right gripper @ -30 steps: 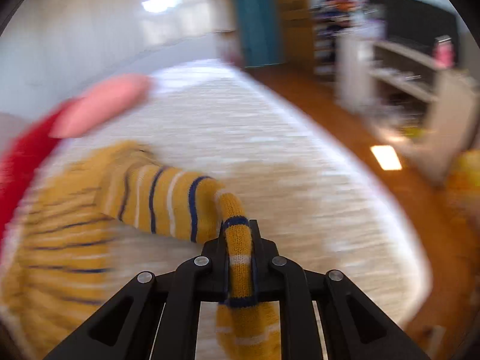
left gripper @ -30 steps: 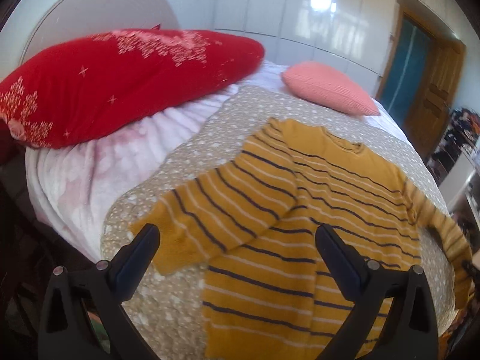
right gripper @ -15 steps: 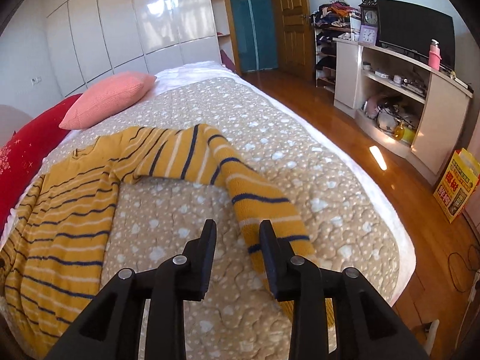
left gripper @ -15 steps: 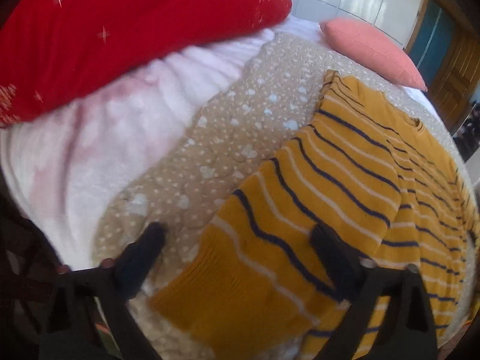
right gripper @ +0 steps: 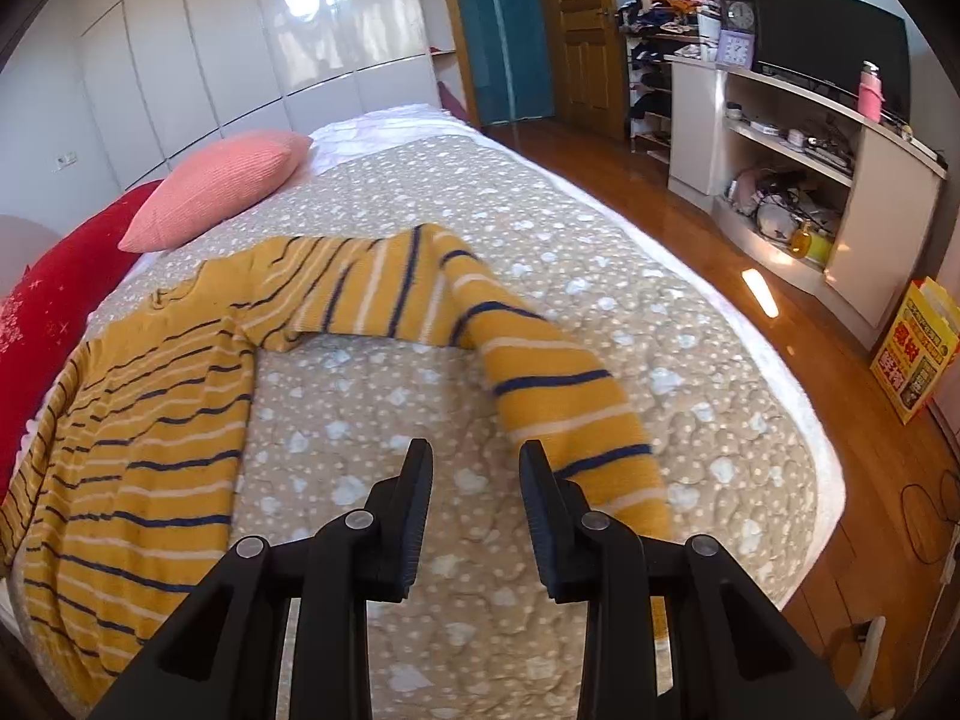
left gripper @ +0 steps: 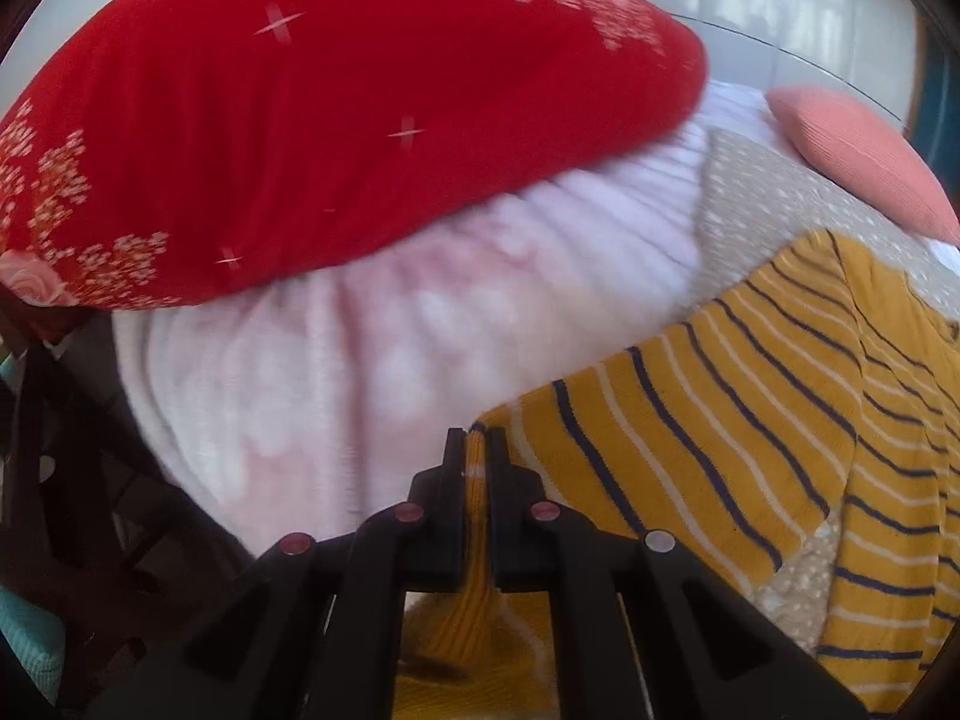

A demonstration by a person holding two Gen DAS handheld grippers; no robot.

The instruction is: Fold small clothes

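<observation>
One sweater (right gripper: pixel 150 420): left hand-held gripper (left gripper: pixel 477 450) pinches its cuff; right hand-held gripper (right gripper: pixel 474 480) gapes, released.

A bed (right gripper: pixel 708 324) covered by a beige quilted spread with white spots carries a mustard-yellow knitted sweater with navy and white stripes (right gripper: pixel 138 420), a pink ribbed cushion (right gripper: pixel 222 186) and a red patterned pillow (left gripper: pixel 336 120).
</observation>
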